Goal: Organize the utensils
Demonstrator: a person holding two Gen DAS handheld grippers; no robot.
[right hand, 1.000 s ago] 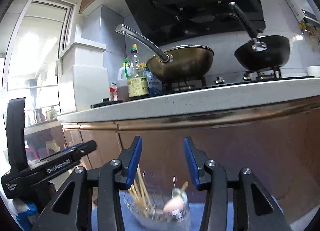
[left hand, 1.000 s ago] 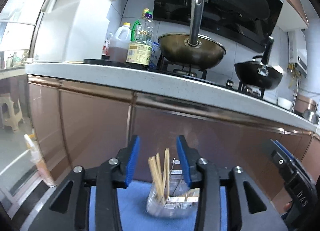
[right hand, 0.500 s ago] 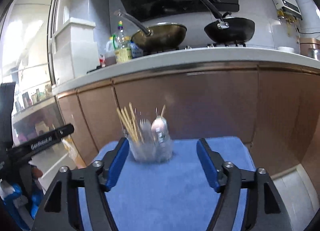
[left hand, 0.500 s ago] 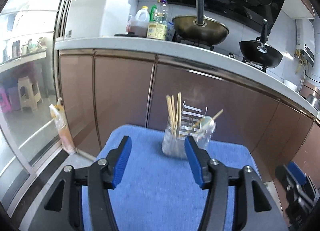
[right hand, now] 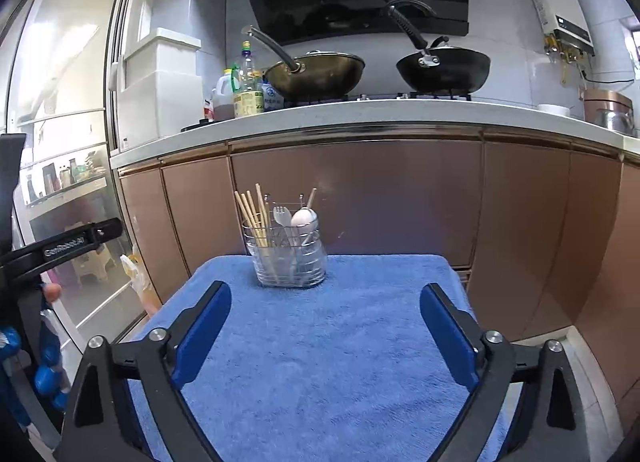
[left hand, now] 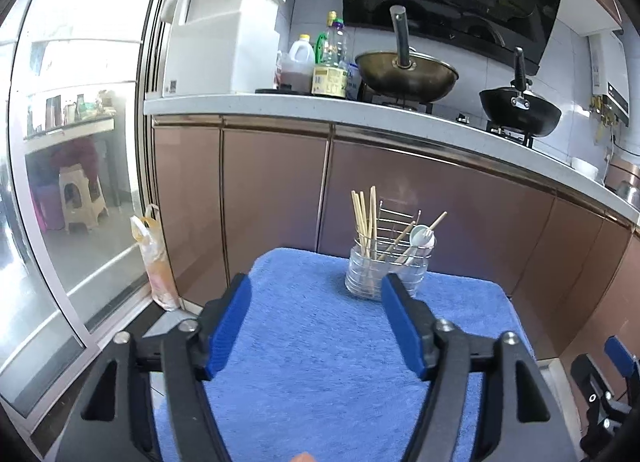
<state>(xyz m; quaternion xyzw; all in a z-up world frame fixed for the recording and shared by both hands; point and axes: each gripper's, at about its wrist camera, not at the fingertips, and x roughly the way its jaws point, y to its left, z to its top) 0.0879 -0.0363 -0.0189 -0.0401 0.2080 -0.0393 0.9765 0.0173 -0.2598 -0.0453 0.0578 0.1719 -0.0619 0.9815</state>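
My left gripper and right gripper have just been opening, jaws wide, empty; ribbed clear utensil holder at twelve o'clock on fuzzy blue towel.

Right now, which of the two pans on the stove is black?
The right-hand pan, with the black handle. The left pan, next to the bottles, is brassy-olive.
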